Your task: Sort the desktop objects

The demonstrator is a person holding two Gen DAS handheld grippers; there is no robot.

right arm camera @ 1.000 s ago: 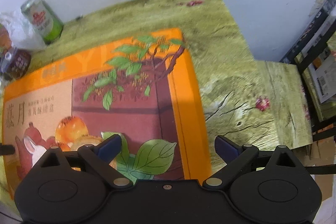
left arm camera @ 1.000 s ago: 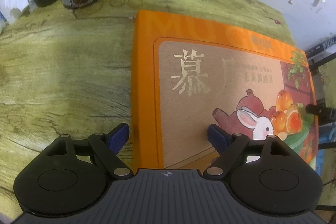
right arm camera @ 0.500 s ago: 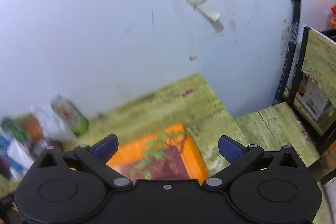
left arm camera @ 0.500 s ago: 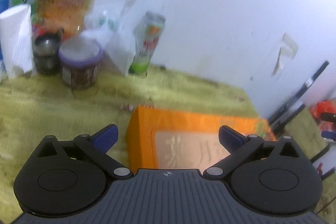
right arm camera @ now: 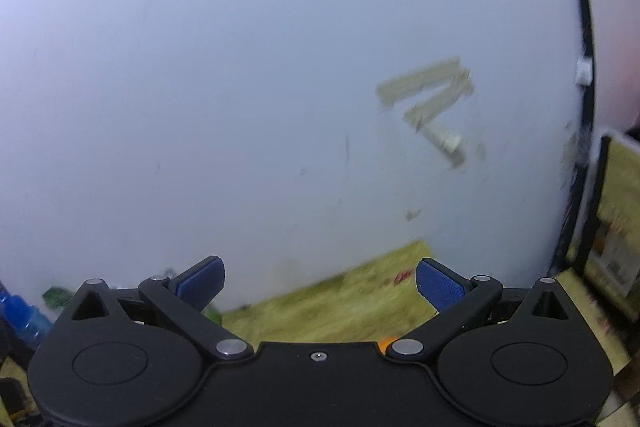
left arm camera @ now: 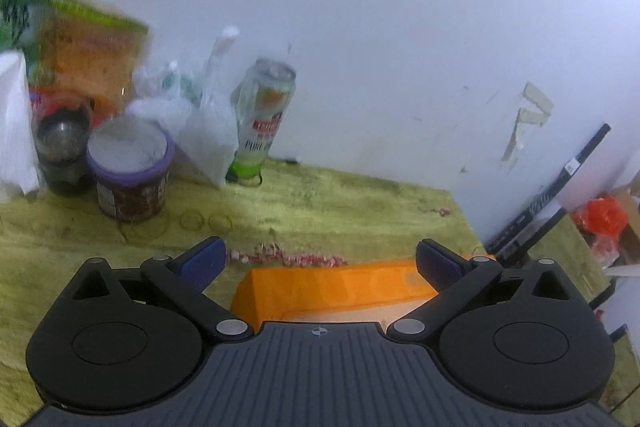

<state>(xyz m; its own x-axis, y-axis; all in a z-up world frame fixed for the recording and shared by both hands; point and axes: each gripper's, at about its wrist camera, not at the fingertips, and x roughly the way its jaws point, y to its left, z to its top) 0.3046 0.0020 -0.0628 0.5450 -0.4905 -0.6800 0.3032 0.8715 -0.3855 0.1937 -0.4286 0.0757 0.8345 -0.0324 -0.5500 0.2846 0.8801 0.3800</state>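
Both grippers have lifted and tilted up off the orange gift box (left arm camera: pixel 332 287): a second ago each camera looked down on its printed lid, now the left view shows only its far edge at 6 o'clock, flat on the green table (left arm camera: pixel 340 203), and the right view mostly white wall (right arm camera: pixel 240 67). Left gripper (left arm camera: pixel 320 259) and right gripper (right arm camera: pixel 320 281) jaws have just been opening and now stand fully wide, nothing between them. Judgement: box placed and released; next candidates are the purple-rimmed tub (left arm camera: pixel 130 171) and drink can (left arm camera: pixel 262 119) at 10–11 o'clock.
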